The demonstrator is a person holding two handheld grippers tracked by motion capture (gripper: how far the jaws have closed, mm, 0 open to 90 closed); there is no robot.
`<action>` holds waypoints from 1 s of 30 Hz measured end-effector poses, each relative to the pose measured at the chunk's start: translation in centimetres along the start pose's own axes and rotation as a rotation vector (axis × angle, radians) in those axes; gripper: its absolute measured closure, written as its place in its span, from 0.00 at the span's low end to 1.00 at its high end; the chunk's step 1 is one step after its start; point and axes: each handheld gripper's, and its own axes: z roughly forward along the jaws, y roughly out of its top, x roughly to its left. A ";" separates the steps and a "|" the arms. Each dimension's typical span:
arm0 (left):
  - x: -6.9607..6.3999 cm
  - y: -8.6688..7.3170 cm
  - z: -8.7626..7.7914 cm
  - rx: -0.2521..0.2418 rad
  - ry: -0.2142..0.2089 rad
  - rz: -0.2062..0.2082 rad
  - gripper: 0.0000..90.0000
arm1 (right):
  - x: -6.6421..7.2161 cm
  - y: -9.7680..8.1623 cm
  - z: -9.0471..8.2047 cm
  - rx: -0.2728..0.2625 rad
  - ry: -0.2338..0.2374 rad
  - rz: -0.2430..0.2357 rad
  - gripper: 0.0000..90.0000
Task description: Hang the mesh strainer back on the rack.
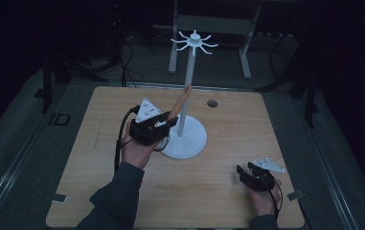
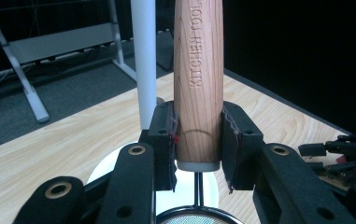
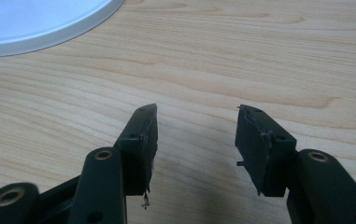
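A wooden-handled kitchen tool [image 2: 198, 84], its handle stamped KITCHEN TOOL, stands between the pads of my left gripper [image 2: 198, 140], which is shut on it. A metal mesh end shows at the bottom of the left gripper view, below the handle. From above, the wooden handle [image 1: 179, 103] tilts up and to the right from the left gripper [image 1: 163, 123], close to the pole of a white hook stand [image 1: 188, 81]. The stand's pole [image 2: 143, 60] rises just behind the left jaw. My right gripper [image 1: 245, 173] rests low near the table's front right, open, with nothing between its jaws [image 3: 196, 135].
The stand has a round white base [image 1: 189, 141] mid-table and a ring of hooks [image 1: 194, 42] on top. A small dark hole [image 1: 212, 103] lies in the wooden table [image 1: 94, 143] behind the stand. A metal frame [image 1: 213, 24] stands on the floor beyond the table.
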 end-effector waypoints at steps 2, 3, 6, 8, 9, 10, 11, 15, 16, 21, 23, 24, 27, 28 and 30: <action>0.0 0.1 -0.1 -0.005 0.001 -0.004 0.77 | 0.0 0.0 0.0 0.001 0.000 0.000 0.54; 0.1 0.2 -0.2 -0.009 0.001 -0.006 0.77 | 0.0 0.0 0.0 0.001 -0.001 0.000 0.54; 0.1 0.4 -0.4 -0.019 0.003 -0.009 0.77 | 0.0 0.0 0.0 0.001 -0.002 -0.001 0.54; 0.2 0.5 -0.5 -0.026 0.005 -0.010 0.77 | 0.0 0.0 0.0 0.001 -0.003 -0.001 0.54; 0.2 0.5 -0.5 -0.029 0.006 -0.010 0.77 | 0.0 0.0 0.0 0.001 -0.003 -0.001 0.54; 0.2 0.5 -0.6 -0.032 0.008 -0.008 0.77 | 0.0 0.0 0.0 0.000 -0.004 0.000 0.54; 0.2 0.5 -0.6 -0.038 0.008 -0.012 0.77 | 0.0 0.0 0.0 0.000 -0.004 0.000 0.54; 0.3 0.7 -0.8 -0.046 0.011 -0.019 0.77 | 0.0 0.0 0.0 0.000 -0.005 -0.001 0.54; 0.3 0.8 -0.8 -0.044 0.008 -0.017 0.77 | 0.0 0.0 0.0 0.000 -0.004 0.000 0.54; 0.3 1.1 -0.9 -0.049 0.004 -0.008 0.77 | 0.0 0.0 0.0 -0.001 -0.005 0.001 0.54; 0.3 1.2 -1.0 -0.055 0.004 -0.013 0.77 | 0.0 0.0 0.0 -0.001 -0.005 0.001 0.54; 0.4 1.3 -1.0 -0.055 0.003 -0.012 0.77 | 0.0 0.0 0.0 -0.001 -0.005 0.001 0.54; 0.4 1.4 -1.1 -0.056 0.006 -0.008 0.77 | 0.0 0.0 0.0 -0.001 -0.005 0.001 0.54; 0.4 1.4 -1.1 -0.058 0.006 -0.008 0.77 | 0.0 0.0 0.0 -0.001 -0.005 0.001 0.54; 0.4 1.6 -1.2 -0.060 0.006 -0.009 0.77 | 0.0 0.0 0.0 0.000 -0.005 0.002 0.54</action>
